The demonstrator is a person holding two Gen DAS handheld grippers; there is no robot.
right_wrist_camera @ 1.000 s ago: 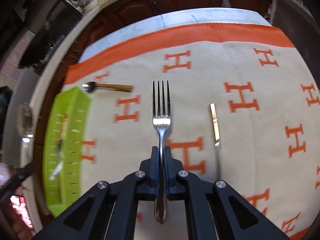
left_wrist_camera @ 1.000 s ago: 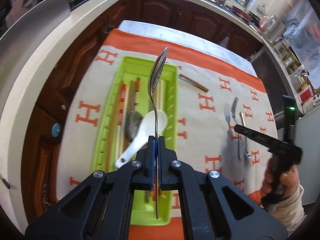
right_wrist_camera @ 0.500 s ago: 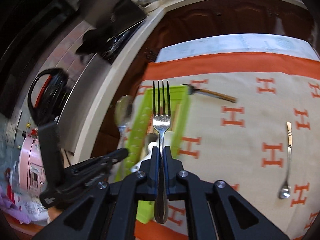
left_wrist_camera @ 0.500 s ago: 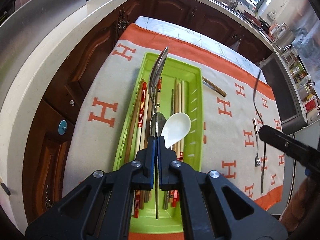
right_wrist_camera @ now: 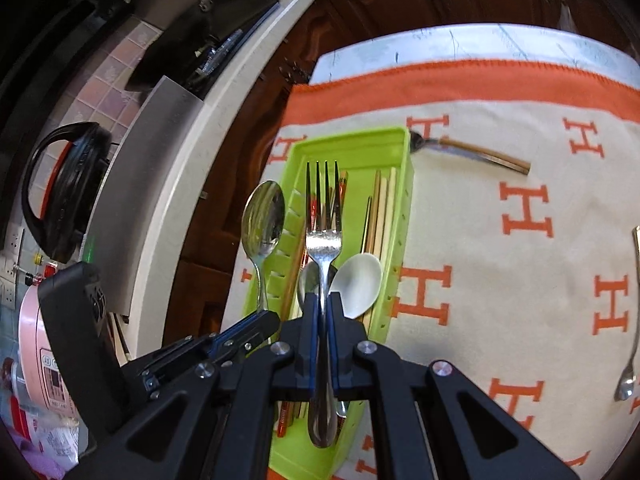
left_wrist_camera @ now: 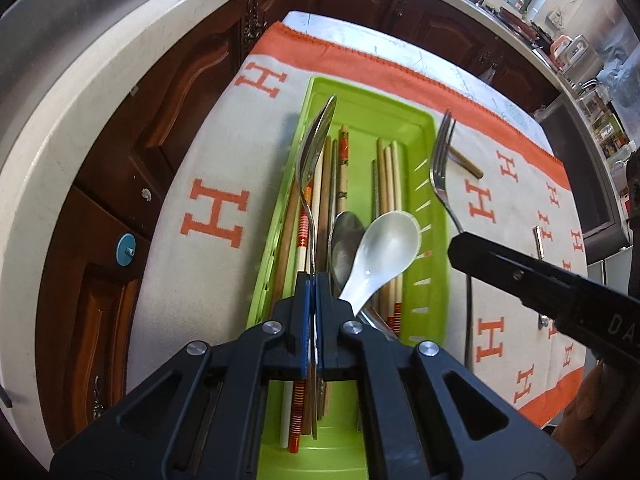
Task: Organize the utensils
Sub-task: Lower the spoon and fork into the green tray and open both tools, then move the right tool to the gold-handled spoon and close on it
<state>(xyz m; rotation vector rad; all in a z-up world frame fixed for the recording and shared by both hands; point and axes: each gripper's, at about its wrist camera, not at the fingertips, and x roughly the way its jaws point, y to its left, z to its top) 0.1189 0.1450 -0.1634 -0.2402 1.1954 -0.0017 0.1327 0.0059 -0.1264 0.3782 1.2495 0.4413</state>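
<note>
My left gripper [left_wrist_camera: 313, 280] clamps a metal spoon [left_wrist_camera: 314, 152], my right gripper [right_wrist_camera: 324, 300] a fork [right_wrist_camera: 323, 216]; both hang lengthwise over the green tray [left_wrist_camera: 436, 216] directly below my jaws.

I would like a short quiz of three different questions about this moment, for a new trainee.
1. True or false: the left gripper is shut on a shiny metal spoon.
2. Which utensil does the right gripper hold? A) a white ceramic spoon B) a silver metal fork C) wooden chopsticks
3. Fill in: the white ceramic spoon lies inside the ____ plastic tray.

Key: 1 true; 2 B; 3 green.
</note>
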